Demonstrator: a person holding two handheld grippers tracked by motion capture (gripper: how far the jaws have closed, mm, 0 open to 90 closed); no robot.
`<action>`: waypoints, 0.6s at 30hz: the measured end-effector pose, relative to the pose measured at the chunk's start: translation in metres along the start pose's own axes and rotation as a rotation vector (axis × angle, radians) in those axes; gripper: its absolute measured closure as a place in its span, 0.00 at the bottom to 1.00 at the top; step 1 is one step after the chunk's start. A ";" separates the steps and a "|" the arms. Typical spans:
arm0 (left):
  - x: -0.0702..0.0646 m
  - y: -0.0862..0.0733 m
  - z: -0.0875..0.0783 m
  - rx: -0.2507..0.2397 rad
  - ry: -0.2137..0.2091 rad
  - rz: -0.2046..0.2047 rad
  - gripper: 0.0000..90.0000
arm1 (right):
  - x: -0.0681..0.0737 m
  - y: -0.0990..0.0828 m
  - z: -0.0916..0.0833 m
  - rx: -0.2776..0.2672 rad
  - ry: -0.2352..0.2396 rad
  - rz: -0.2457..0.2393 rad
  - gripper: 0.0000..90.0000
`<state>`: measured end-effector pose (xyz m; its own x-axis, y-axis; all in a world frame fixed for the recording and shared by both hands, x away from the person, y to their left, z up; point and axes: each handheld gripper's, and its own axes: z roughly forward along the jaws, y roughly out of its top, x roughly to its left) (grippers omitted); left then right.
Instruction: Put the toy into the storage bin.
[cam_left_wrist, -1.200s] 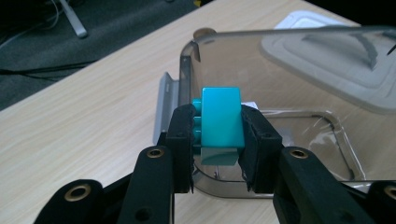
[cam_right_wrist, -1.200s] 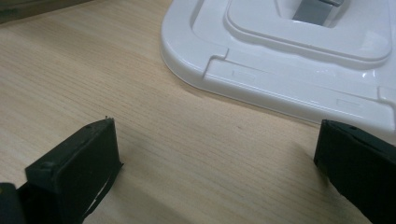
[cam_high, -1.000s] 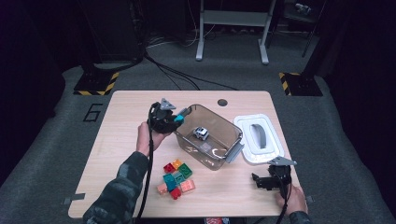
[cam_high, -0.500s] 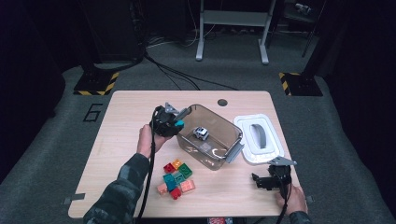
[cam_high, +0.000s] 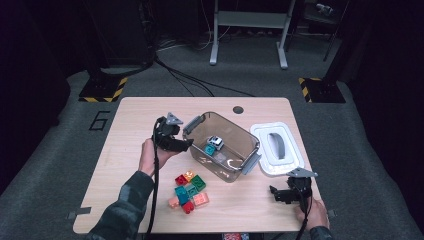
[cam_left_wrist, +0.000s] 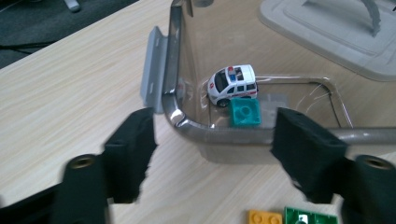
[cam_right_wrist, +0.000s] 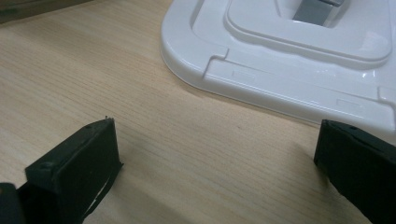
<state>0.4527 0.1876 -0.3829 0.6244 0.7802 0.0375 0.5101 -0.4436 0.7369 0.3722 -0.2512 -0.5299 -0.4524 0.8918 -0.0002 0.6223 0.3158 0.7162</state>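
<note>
Left gripper (cam_left_wrist: 212, 154), jaws just opened and empty, above teal brick (cam_left_wrist: 245, 112) in box (cam_left_wrist: 173, 60): light, rigid, slippery; grip flat sides.

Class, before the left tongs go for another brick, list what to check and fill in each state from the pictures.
1. Left tongs open with nothing between them, having just been opening: ok.
2. Teal plastic brick lying inside the clear plastic bin beside the white toy police car: ok.
3. Bin uncovered, white plastic lid flat on the table beside it: ok.
4. Loose coloured bricks left on the wooden table: ok.
5. Right tongs open, away from the bricks: ok.
</note>
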 end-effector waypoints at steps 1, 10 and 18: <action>0.001 -0.006 -0.006 -0.010 -0.003 -0.013 0.25 | 0.000 0.000 0.000 0.000 0.000 0.000 0.00; -0.005 -0.047 -0.024 0.009 -0.006 -0.023 0.06 | 0.000 0.000 0.000 0.000 0.000 0.000 0.00; -0.019 -0.087 -0.025 0.003 -0.024 -0.035 0.01 | 0.000 0.000 0.000 0.000 0.000 0.000 0.00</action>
<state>0.3819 0.2220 -0.4311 0.6204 0.7843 -0.0046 0.5334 -0.4176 0.7356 0.3722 -0.2512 -0.5299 -0.4529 0.8916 -0.0002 0.6222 0.3162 0.7162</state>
